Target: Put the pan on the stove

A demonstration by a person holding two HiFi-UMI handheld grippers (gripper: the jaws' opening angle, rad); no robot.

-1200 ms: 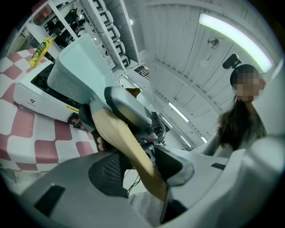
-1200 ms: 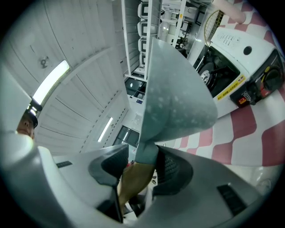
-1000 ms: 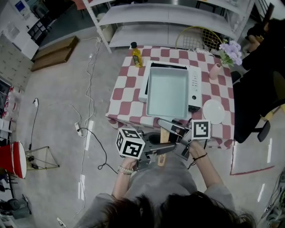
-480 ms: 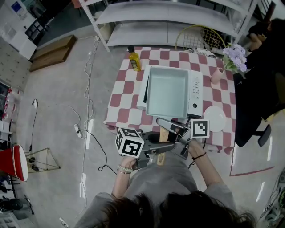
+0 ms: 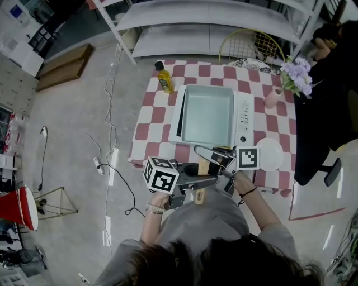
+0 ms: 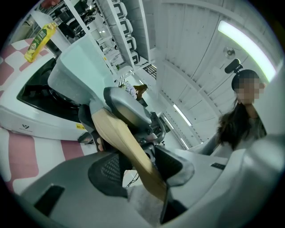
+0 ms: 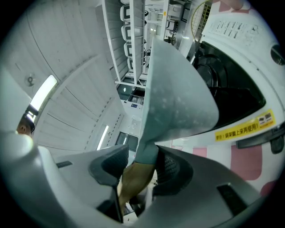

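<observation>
A square pale-blue pan [image 5: 207, 114] with a wooden handle [image 5: 200, 177] is held over the white stove [image 5: 244, 114] on the checked table [image 5: 154, 114]. Both grippers grip the handle at the table's near edge. My left gripper [image 5: 197, 183] is shut on the wooden part [image 6: 127, 149]. My right gripper [image 5: 208, 159] is shut further up, at the handle's neck [image 7: 144, 153]. In the gripper views the pan [image 6: 82, 67] [image 7: 178, 98] sits tilted above the black burner [image 7: 222, 84]. Whether it touches the stove I cannot tell.
A yellow oil bottle [image 5: 163, 77] stands at the table's far left corner. A white plate [image 5: 269, 155] lies right of the stove, with a pink vase [image 5: 272, 98] of flowers behind it. White shelves [image 5: 212, 17] stand beyond the table, a person in dark clothes [image 5: 330, 84] is at the right, and cables [image 5: 109, 156] lie on the floor.
Both grippers keep their hold on the handle and the pan stays over the stove. The head view has drifted a little, so the table sits slightly further left.
</observation>
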